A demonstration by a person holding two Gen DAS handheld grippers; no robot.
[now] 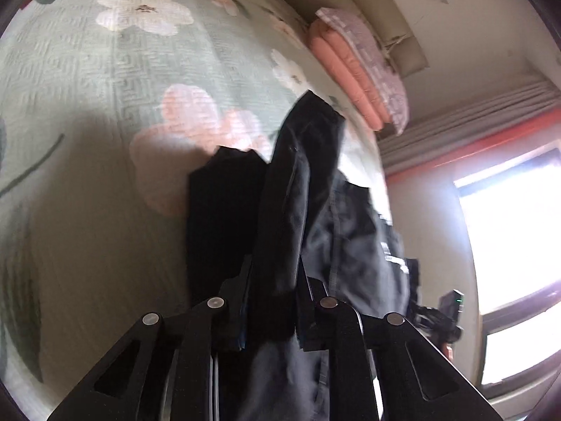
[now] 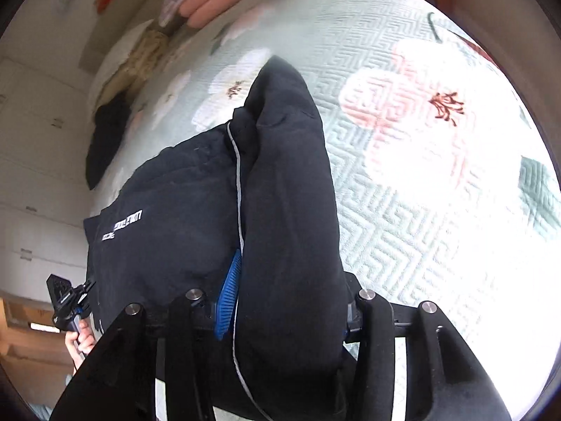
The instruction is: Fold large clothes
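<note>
Hanging over the flowered bedspread (image 1: 87,80), the black garment (image 1: 298,193) is pinched in both tongs. The left tongs (image 1: 273,280) are clamped on a narrow bunched fold; only that view shows the window (image 1: 508,245) and the right tool's handle at the garment's edge. The right tongs (image 2: 284,301) stand wider, with a thick roll of the same cloth filling the gap and touching both pads; its view alone shows white lettering (image 2: 121,226), a grey drawstring (image 2: 238,175) and a hand (image 2: 80,342) gripping the left tool. Both tools tilt downward toward the bed. Pink folded bedding (image 1: 350,77) lies at the bed's far edge.
</note>
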